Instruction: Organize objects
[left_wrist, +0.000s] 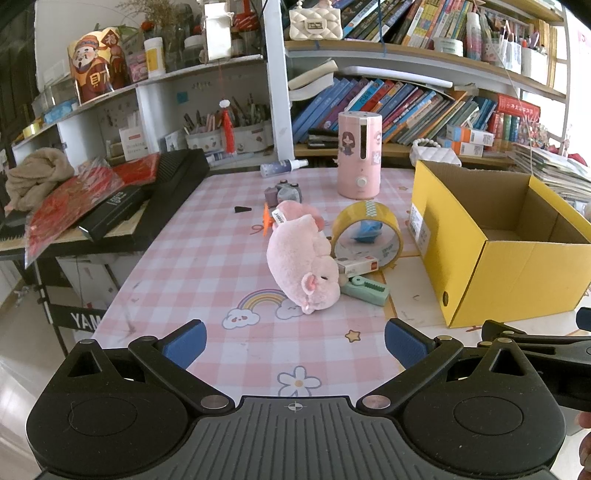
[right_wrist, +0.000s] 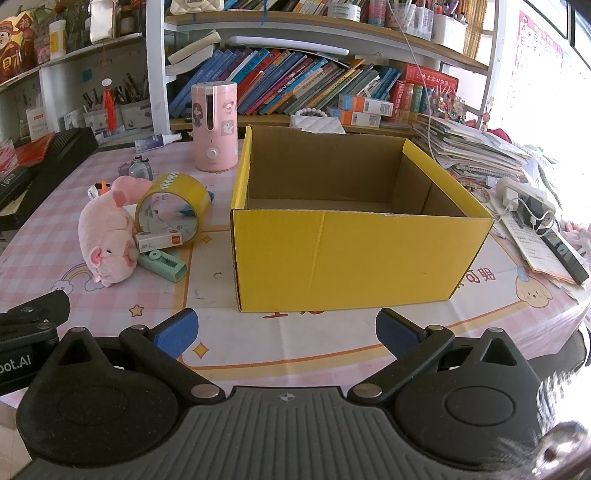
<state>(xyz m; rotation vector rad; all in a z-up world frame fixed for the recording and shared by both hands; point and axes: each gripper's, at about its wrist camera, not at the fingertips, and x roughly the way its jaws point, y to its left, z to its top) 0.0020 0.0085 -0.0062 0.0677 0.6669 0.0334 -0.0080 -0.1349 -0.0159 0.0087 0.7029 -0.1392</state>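
Desk (left_wrist: 192, 236): pink check cloth, cluttered.
Box (right_wrist: 343, 254): yellow card, open top, looks empty; right half of desk, near front edge.
Pig (left_wrist: 299, 258): plush, mid-desk left of box; probably soft, light. Pinch across body.
Tape (left_wrist: 365, 236): roll on edge, touching pig; stiff. Grip through rim.
Left gripper (left_wrist: 295, 345): wide, nothing between, short of pig.
Right gripper (right_wrist: 287, 334): wide, nothing held, facing box.

Keyboard stand panel (left_wrist: 83, 320): white letters "YAM", the rest cut off.
Left gripper's body (right_wrist: 14, 363), seen at the right view's edge: "oot.AI", start cut off.
Tablecloth (right_wrist: 484, 275): red character "期".
Carton label (left_wrist: 419, 225): print too small to read.
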